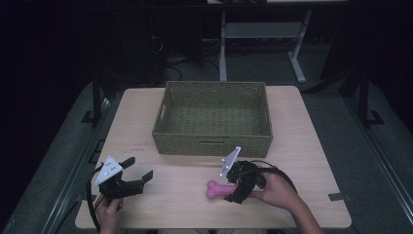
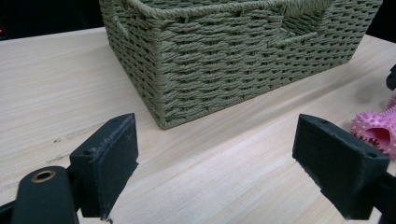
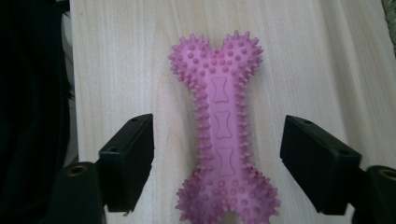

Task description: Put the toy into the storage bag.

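A pink spiky rubber bone (image 3: pixel 220 126) lies flat on the light wooden table (image 1: pixel 302 141), in front of the woven green basket (image 1: pixel 213 145). My right gripper (image 3: pixel 217 163) is open and straddles the bone's shaft, one jaw on each side with a gap to each. In the high view the right gripper (image 1: pixel 233 191) covers the bone's (image 1: pixel 216 189) right end. My left gripper (image 1: pixel 138 170) is open near the table's front left corner, holding nothing. In the left gripper view its jaws (image 2: pixel 217 168) face the basket's near corner (image 2: pixel 163 121), and the bone's end (image 2: pixel 379 130) shows at the right edge.
The basket (image 2: pixel 224 60) stands at the middle back of the table and looks empty inside. Bare tabletop lies between the two grippers. Beyond the table are a dark floor, cables and a white table frame (image 1: pixel 263 34).
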`<move>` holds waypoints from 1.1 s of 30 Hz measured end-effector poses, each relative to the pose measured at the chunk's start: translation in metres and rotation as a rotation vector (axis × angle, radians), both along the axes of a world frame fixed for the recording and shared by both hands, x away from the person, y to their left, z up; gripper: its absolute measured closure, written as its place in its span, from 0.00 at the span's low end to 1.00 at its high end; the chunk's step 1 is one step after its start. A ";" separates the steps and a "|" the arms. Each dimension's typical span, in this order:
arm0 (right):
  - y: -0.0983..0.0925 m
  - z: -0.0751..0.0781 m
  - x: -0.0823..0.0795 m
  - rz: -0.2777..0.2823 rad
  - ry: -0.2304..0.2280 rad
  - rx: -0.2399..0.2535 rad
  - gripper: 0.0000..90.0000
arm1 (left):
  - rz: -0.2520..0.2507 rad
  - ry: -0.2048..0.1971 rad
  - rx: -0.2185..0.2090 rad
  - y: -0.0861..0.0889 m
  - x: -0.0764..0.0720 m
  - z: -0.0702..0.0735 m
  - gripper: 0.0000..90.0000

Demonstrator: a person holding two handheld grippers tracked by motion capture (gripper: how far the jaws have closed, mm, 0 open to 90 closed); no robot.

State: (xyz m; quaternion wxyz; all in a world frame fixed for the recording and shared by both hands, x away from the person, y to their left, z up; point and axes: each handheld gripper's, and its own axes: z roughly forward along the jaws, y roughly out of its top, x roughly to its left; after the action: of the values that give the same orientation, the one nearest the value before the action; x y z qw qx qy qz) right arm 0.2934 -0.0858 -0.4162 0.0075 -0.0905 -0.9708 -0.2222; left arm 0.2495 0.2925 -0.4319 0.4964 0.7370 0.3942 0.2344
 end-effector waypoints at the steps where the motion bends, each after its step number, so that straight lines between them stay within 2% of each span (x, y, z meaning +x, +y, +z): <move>1: 0.003 -0.001 0.001 0.005 0.000 -0.011 0.32 | -0.001 0.000 -0.004 0.000 0.000 0.000 0.15; 7: 0.008 -0.007 0.002 0.020 -0.008 -0.041 0.35 | -0.003 -0.004 0.000 0.000 0.000 0.000 0.15; 12: 0.012 -0.011 0.005 0.035 0.004 -0.057 0.42 | 0.000 0.001 -0.012 0.001 0.000 0.000 0.15; 18: 0.015 -0.014 0.005 0.032 -0.015 -0.075 0.48 | -0.003 0.002 -0.007 0.000 0.000 0.000 0.15; 25: 0.019 -0.018 0.004 0.055 -0.025 -0.104 0.54 | -0.003 0.001 -0.008 0.000 0.000 0.000 0.15; 30: 0.021 -0.020 0.004 0.066 -0.030 -0.105 0.58 | 0.000 0.004 -0.011 0.001 0.001 0.000 0.15; 33: 0.021 -0.020 0.005 0.068 -0.014 -0.103 0.62 | 0.000 0.003 -0.012 0.002 0.000 0.000 0.15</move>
State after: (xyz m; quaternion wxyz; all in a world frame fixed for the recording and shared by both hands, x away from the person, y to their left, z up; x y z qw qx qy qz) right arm 0.2984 -0.0651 -0.4365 0.0037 -0.0563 -0.9835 -0.1721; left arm 0.2499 0.2943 -0.4318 0.5002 0.7344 0.3964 0.2310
